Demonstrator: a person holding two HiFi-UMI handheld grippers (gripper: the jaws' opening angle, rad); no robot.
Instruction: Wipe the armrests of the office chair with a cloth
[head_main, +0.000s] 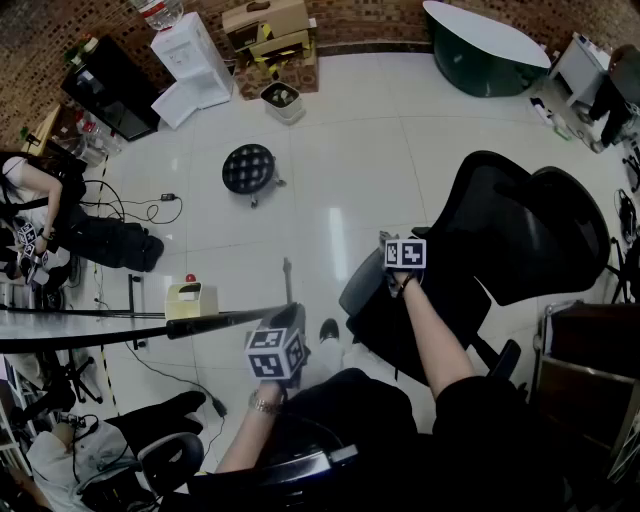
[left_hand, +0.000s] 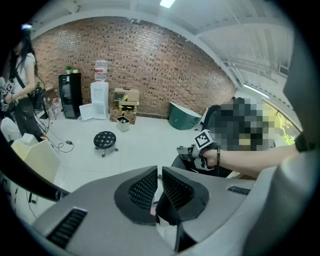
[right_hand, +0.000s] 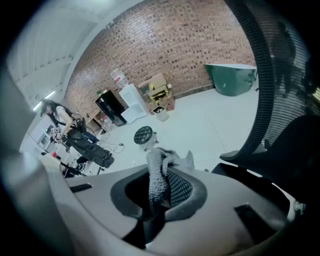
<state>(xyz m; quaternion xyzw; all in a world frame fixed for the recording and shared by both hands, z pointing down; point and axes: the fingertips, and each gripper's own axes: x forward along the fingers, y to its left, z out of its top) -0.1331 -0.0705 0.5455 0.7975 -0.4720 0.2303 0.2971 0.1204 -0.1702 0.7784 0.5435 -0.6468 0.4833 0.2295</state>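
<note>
The black mesh office chair (head_main: 520, 230) stands at the right of the head view. Its grey armrest (head_main: 362, 285) juts toward me. My right gripper (head_main: 390, 245) hovers just above that armrest, shut on a grey knitted cloth (right_hand: 160, 172) whose end sticks out past the jaws. In the right gripper view the chair back (right_hand: 265, 95) and an armrest (right_hand: 235, 155) lie to the right, ahead of the cloth. My left gripper (head_main: 290, 318) is held lower left, off the chair, its jaws almost together with nothing between them (left_hand: 159, 187). It looks across at the right gripper (left_hand: 186, 149).
A black round stool (head_main: 248, 167) stands on the white floor ahead. At the far wall are a water dispenser (head_main: 190, 60), cardboard boxes (head_main: 268, 25) and a green tub (head_main: 480, 45). A desk edge (head_main: 90, 325) and a person (head_main: 60, 225) are at the left.
</note>
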